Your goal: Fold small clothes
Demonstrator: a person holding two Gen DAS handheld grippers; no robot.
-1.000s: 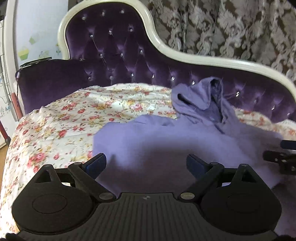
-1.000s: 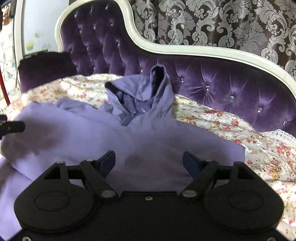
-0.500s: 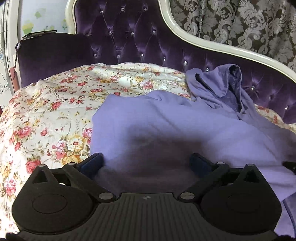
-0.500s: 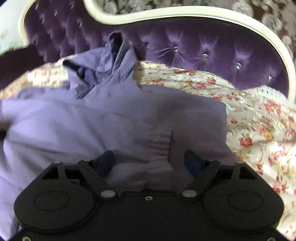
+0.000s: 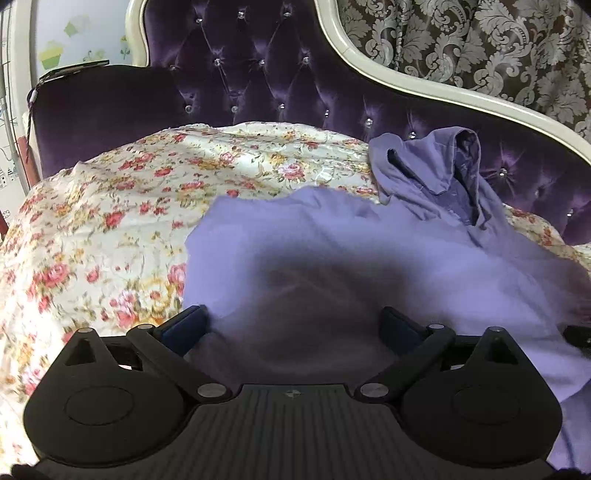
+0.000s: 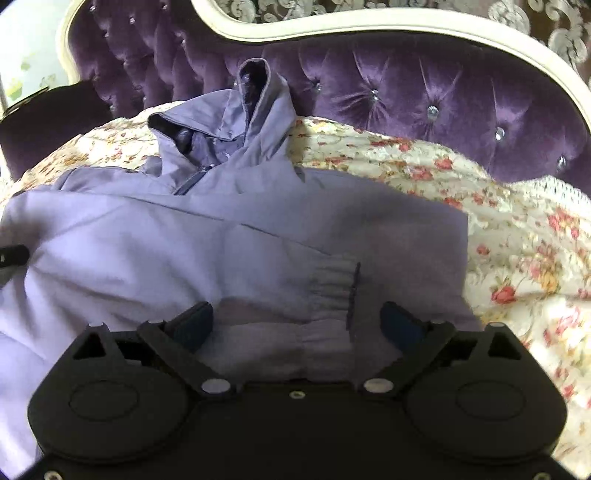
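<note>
Left wrist, hoodie: we're looking at a lilac hoodie (image 5: 369, 251) spread on the floral cover (image 5: 110, 221) of a purple tufted sofa (image 5: 258, 74).
Left wrist, fabric: smooth and plain here, its near-left edge straight against the flowers, with a dark shadow across the middle.
Left wrist, hood: the hood (image 5: 443, 166) is bunched up at the far end, leaning on the sofa back, its darker lining showing.
Left wrist, left gripper: our left gripper (image 5: 293, 319) has its jaws spread wide over the cloth; they've just been opening, and nothing is pinched between them.
Left wrist, edge: a dark bit of the other tool pokes in at the right border.

Right wrist, hoodie: same hoodie (image 6: 184, 240), now filling the left and middle, the cover (image 6: 517, 240) bare to the right.
Right wrist, sleeve: a sleeve lies folded across the body, and its ribbed cuff (image 6: 334, 278) sits just ahead of our fingers.
Right wrist, zip: a short zip runs down from the open hood (image 6: 251, 110).
Right wrist, right gripper: our right gripper (image 6: 295, 317) has been opening too, jaws well apart, cuffed fabric lying between them but not squeezed.
Right wrist, backdrop: cream sofa frame (image 6: 369, 22), patterned curtain (image 6: 554, 22) behind.
</note>
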